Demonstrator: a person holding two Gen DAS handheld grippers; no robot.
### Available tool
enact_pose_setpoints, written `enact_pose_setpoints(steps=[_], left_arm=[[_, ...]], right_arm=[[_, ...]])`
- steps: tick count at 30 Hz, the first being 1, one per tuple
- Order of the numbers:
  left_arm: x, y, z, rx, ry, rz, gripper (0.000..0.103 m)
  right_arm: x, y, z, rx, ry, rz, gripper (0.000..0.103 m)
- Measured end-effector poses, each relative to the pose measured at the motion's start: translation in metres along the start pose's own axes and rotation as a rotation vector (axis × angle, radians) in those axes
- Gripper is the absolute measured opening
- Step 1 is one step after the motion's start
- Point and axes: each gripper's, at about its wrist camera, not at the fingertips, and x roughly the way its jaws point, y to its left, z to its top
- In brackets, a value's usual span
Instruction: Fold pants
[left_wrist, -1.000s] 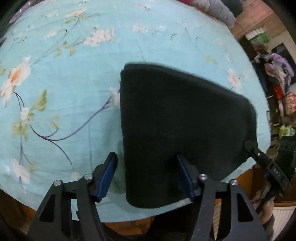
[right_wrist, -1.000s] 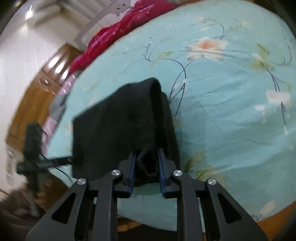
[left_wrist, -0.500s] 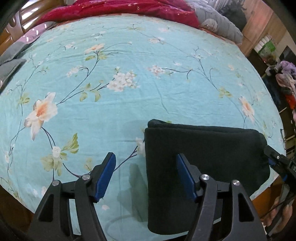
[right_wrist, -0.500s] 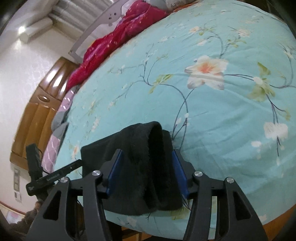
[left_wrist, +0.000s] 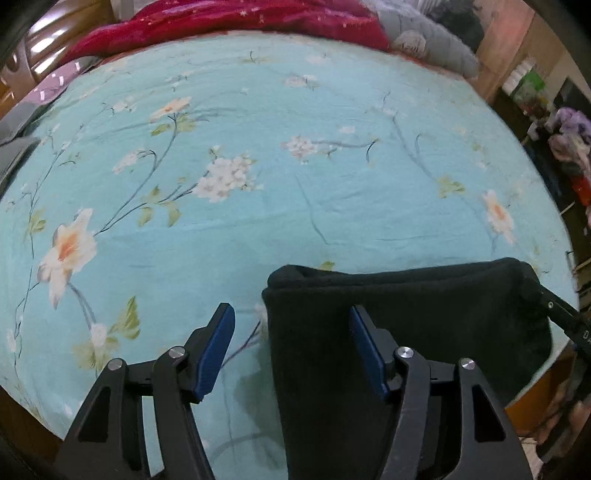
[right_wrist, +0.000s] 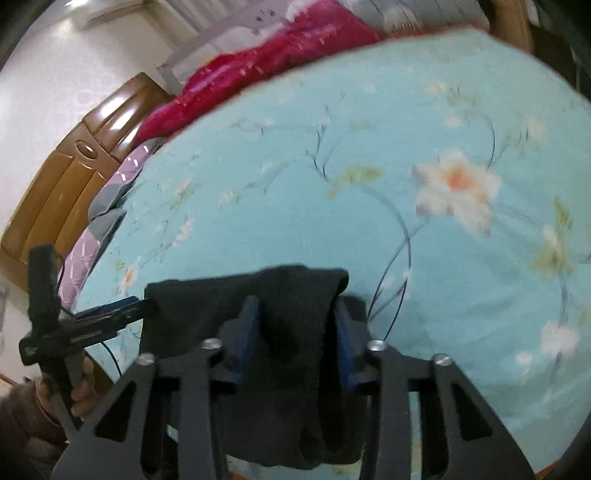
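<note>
Pants (left_wrist: 406, 332), black: already a compact folded bundle at the bed's (left_wrist: 258, 184) 6 o'clock edge; your left tool (left_wrist: 291, 347) closing but still apart beside it, your right tool (right_wrist: 295, 332) closing around its end fold; final tidying likely remains.

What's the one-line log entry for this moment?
pants: folded, at bed edge | left gripper: closing, pants edge between jaws, ungripped | right gripper: closing on pants fold
</note>
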Motion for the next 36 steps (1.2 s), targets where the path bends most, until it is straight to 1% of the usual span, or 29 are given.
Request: enact_pose_setpoints(steps=[2, 3, 4, 7, 8, 10, 12, 15, 16, 18, 19, 21, 22, 23, 24, 25, 26, 27, 28, 31, 34, 36], left_arm=[[0.007, 0.0, 0.002, -0.016, 0.018, -0.018, 0.064], [0.006, 0.002, 0.002, -0.02, 0.023, -0.022, 0.064], [0.003, 0.004, 0.002, -0.024, 0.028, -0.036, 0.064], [-0.007, 0.016, -0.001, -0.047, 0.054, -0.094, 0.064], [-0.009, 0.021, -0.004, -0.055, 0.066, -0.114, 0.063], [-0.011, 0.031, -0.012, -0.083, 0.093, -0.16, 0.065], [-0.008, 0.037, -0.02, -0.118, 0.122, -0.208, 0.07], [0.0, 0.04, -0.034, -0.163, 0.197, -0.268, 0.07], [-0.001, 0.039, -0.038, -0.162, 0.213, -0.283, 0.07], [-0.012, 0.035, -0.04, -0.125, 0.183, -0.285, 0.07], [-0.021, 0.031, -0.038, -0.085, 0.155, -0.271, 0.07], [-0.039, 0.011, -0.027, 0.061, 0.103, -0.26, 0.07], [-0.047, -0.004, -0.018, 0.153, 0.082, -0.257, 0.072], [-0.052, -0.018, -0.01, 0.23, 0.071, -0.265, 0.075], [-0.055, -0.035, 0.0, 0.317, 0.065, -0.283, 0.08], [-0.056, -0.053, 0.01, 0.415, 0.063, -0.304, 0.08], [-0.054, -0.069, 0.017, 0.492, 0.072, -0.321, 0.08], [-0.05, -0.086, 0.025, 0.571, 0.098, -0.342, 0.08], [-0.043, -0.102, 0.031, 0.641, 0.136, -0.356, 0.08], [-0.015, -0.144, 0.04, 0.805, 0.271, -0.354, 0.08], [0.009, -0.167, 0.037, 0.911, 0.34, -0.326, 0.08], [0.024, -0.174, 0.032, 0.955, 0.371, -0.297, 0.08]], right_arm=[[0.014, -0.013, -0.001, 0.027, 0.059, -0.04, 0.038], [0.023, -0.021, -0.004, 0.039, 0.089, -0.057, 0.04], [0.022, -0.025, -0.006, 0.06, 0.082, -0.038, 0.041], [0.007, -0.036, -0.005, 0.155, 0.045, 0.069, 0.043], [0.001, -0.039, -0.006, 0.176, 0.033, 0.089, 0.044], [-0.01, -0.045, -0.009, 0.207, 0.022, 0.095, 0.046], [-0.014, -0.051, -0.015, 0.235, 0.041, 0.121, 0.052], [-0.016, -0.048, -0.025, 0.223, 0.075, 0.111, 0.053], [-0.017, -0.046, -0.029, 0.228, 0.083, 0.129, 0.053], [-0.024, -0.043, -0.04, 0.248, 0.076, 0.144, 0.053], [-0.028, -0.043, -0.046, 0.261, 0.068, 0.147, 0.053], [-0.04, -0.043, -0.061, 0.29, 0.042, 0.15, 0.053], [-0.043, -0.044, -0.066, 0.31, 0.031, 0.154, 0.054], [-0.046, -0.045, -0.073, 0.337, 0.022, 0.163, 0.054], [-0.049, -0.045, -0.082, 0.377, 0.008, 0.182, 0.054], [-0.049, -0.045, -0.087, 0.401, -0.001, 0.193, 0.054], [-0.049, -0.044, -0.093, 0.427, -0.01, 0.203, 0.054], [-0.048, -0.042, -0.1, 0.452, -0.02, 0.215, 0.054], [-0.045, -0.041, -0.1, 0.463, -0.025, 0.226, 0.054], [-0.037, -0.036, -0.111, 0.512, -0.048, 0.247, 0.054], [-0.033, -0.034, -0.118, 0.571, -0.099, 0.306, 0.056], [-0.029, -0.033, -0.12, 0.577, -0.103, 0.317, 0.056]])
